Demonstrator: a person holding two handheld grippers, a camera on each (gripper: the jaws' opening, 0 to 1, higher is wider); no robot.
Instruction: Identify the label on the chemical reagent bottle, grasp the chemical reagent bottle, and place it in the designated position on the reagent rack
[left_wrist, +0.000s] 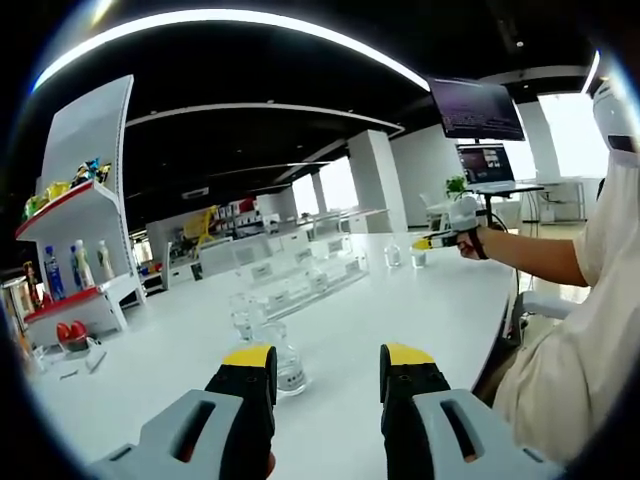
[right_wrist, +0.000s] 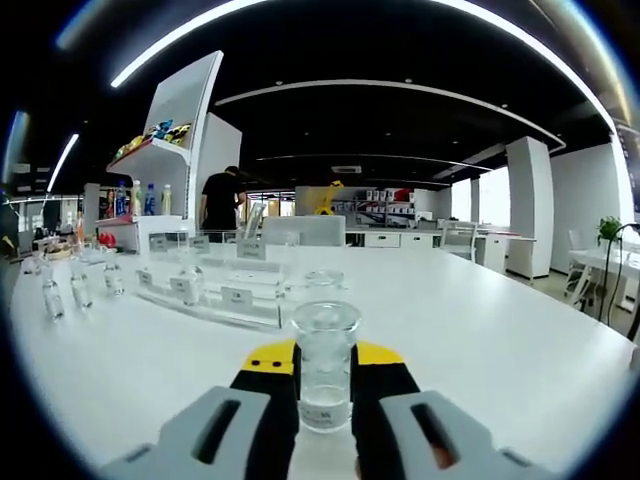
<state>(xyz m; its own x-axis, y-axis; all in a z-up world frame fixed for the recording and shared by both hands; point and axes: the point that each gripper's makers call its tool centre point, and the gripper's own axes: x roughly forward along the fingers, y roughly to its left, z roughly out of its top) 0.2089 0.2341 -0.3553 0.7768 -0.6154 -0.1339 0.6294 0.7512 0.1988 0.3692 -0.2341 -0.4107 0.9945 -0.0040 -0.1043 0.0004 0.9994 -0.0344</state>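
1. In the right gripper view my right gripper (right_wrist: 325, 385) has its yellow-tipped jaws closed against both sides of a clear glass reagent bottle (right_wrist: 326, 365). The bottle stands upright between them, open mouth on top.

2. The bottle's label sits low on its body. It is too small for me to read from here.

3. I judge this bottle light but fragile: thin clear glass, smooth, so slippery under the pads. A grip around the mid-body, as I have it, looks right; squeeze just enough and keep it vertical.

4. The clear reagent rack (right_wrist: 215, 290) lies farther out on the white table (right_wrist: 480, 330), to the left, with small tags along its front. More bottles (right_wrist: 80, 290) stand at its far left.

5. In the left gripper view my left gripper (left_wrist: 325, 370) hangs wide open, holding nothing. A second glass bottle (left_wrist: 287, 365) stands on the table just beyond its left jaw, apart from it as far as I can tell.

6. A snack shelf (left_wrist: 85, 250) stands at the far left.
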